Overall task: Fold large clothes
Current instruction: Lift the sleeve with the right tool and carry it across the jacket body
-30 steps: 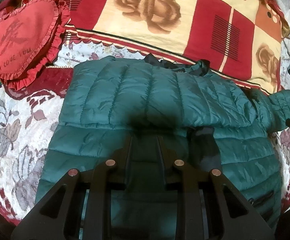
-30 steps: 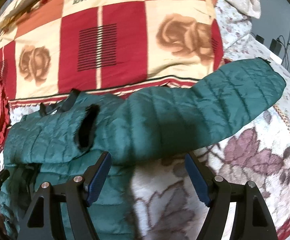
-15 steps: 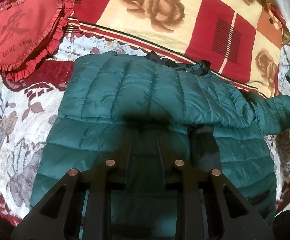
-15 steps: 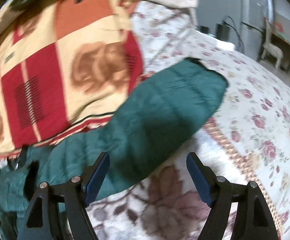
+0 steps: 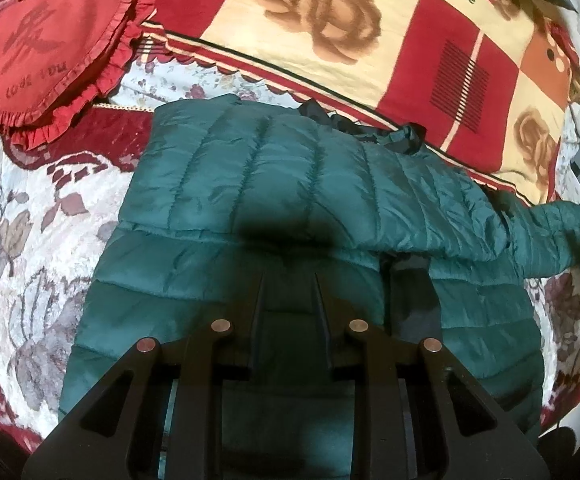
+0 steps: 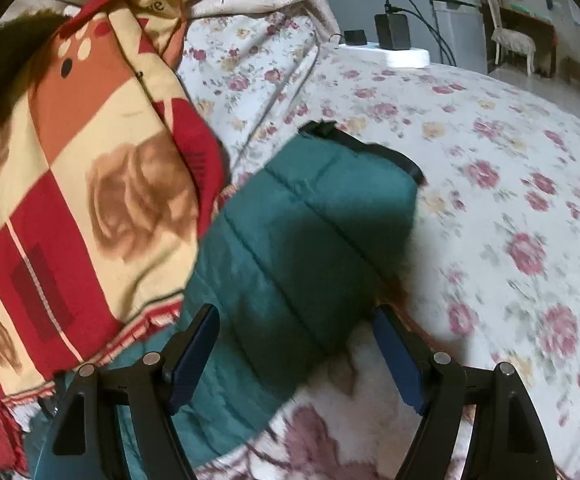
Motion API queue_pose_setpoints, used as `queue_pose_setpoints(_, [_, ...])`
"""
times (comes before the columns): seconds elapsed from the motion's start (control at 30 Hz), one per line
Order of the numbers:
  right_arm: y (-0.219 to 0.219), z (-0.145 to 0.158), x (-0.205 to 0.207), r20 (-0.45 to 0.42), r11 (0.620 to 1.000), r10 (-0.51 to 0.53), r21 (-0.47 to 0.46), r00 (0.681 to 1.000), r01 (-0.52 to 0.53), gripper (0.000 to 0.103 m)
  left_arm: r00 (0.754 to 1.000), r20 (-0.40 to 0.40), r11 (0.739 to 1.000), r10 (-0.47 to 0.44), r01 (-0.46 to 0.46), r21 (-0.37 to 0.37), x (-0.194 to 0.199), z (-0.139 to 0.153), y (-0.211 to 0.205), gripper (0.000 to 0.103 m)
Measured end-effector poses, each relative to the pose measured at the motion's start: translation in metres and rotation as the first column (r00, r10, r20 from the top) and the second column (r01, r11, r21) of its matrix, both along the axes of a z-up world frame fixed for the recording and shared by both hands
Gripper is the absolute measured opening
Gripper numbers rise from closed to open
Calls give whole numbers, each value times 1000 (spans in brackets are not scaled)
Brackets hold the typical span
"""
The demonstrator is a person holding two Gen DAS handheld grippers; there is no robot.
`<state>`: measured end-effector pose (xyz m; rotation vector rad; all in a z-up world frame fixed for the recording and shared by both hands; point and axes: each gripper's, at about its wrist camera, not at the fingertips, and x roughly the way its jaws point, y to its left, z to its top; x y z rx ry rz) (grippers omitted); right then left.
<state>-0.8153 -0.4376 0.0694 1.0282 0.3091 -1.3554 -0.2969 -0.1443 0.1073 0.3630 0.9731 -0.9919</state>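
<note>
**Green puffer jacket on bed, left claw narrow on it, right claw wide over sleeve**

Teal-green quilted jacket [image 5: 274,184], shiny, horizontal stitch lines, dark lining at collar. Lies flat on floral bedspread [image 5: 22,216]; one sleeve folded across the body. Other sleeve [image 6: 310,248] stretches out on the bed, dark cuff at far end.

Left claw [image 5: 288,280] points steeply down, jaws narrow, tips buried in jacket fabric just below the folded sleeve's edge; whether cloth is pinched between the tips cannot tell. Jacket body spreads ahead and to both sides of it.

Right claw [image 6: 294,344] tilts down, jaws wide apart, blue pads [image 6: 398,360] clear of cloth. Sleeve runs from between the jaws away ahead. Red-cream rose blanket [image 6: 90,208] left of that claw; heart pillow [image 5: 46,44] far upper left of left claw.
</note>
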Motion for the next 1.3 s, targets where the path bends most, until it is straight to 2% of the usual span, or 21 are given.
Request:
queue_pose_setpoints(0.1, [-8,-2,-1,3,1000,-13,-5,1000,13,77,1000,-7,1000,13,-13,4,4,0,1,22])
queue_pose_setpoints(0.13, [-10,-1,-2,0,1000,-19,-19,1000,19,71,1000,-6,1000,18,-18,5,5,-1,2,22])
queue_pose_setpoints(0.17, [-11,-1,-3,-6,999,-23,-27,1000,23,58,1000,-5,1000,20,-20,7,6,-1,2,22])
queue_pose_setpoints(0.2, [-13,-2,-4,-11,999,-25,-32,1000,25,52,1000,-3,1000,21,-21,10,7,-2,3,22])
queue_pose_setpoints(0.23, [-14,-2,-5,-6,999,-25,-34,1000,25,41,1000,2,1000,23,-23,14,7,-2,3,22])
queue_pose_setpoints(0.27, [-15,-2,-7,3,999,-26,-36,1000,26,28,1000,5,1000,26,-26,18,8,-3,4,22])
queue_pose_setpoints(0.33, [-12,1,-12,39,998,-25,-55,999,27,12,1000,7,999,31,-31,22,10,-4,5,22])
queue_pose_setpoints(0.4, [-4,10,-11,70,996,-1,-86,998,7,9,999,2,999,39,-39,20,12,-4,7,22])
queue_pose_setpoints(0.53, [16,43,10,43,980,112,-170,993,-103,7,999,-12,999,44,-44,3,13,-2,9,22])
queue_pose_setpoints(0.67, [52,88,51,-13,927,250,-285,968,-243,6,999,-20,999,44,-44,-13,12,2,11,22])
queue_pose_setpoints(0.77, [76,113,89,-60,876,350,-333,935,-350,6,998,-27,998,48,-49,-25,12,5,14,22])
queue_pose_setpoints(0.83, [93,125,121,-86,829,434,-352,897,-435,5,998,-34,998,49,-51,-37,12,8,18,22])
queue_pose_setpoints(0.93, [119,136,181,-129,745,558,-357,820,-564,3,998,-33,997,60,-61,-46,15,11,23,22])
queue_pose_setpoints(1.0, [134,136,217,-125,690,632,-358,765,-629,1,997,-44,996,68,-71,-50,19,12,26,22])
queue_pose_setpoints(1.13, [168,122,292,-177,598,725,-320,666,-735,0,995,-46,994,85,-88,-61,27,13,34,22])
queue_pose_setpoints(1.23, [174,109,319,-158,582,754,-289,637,-760,0,994,-56,993,92,-96,-65,32,14,40,22])
queue_pose_setpoints(1.3, [169,101,331,-211,594,737,-251,642,-764,0,994,-50,993,99,-102,-66,35,15,43,22])
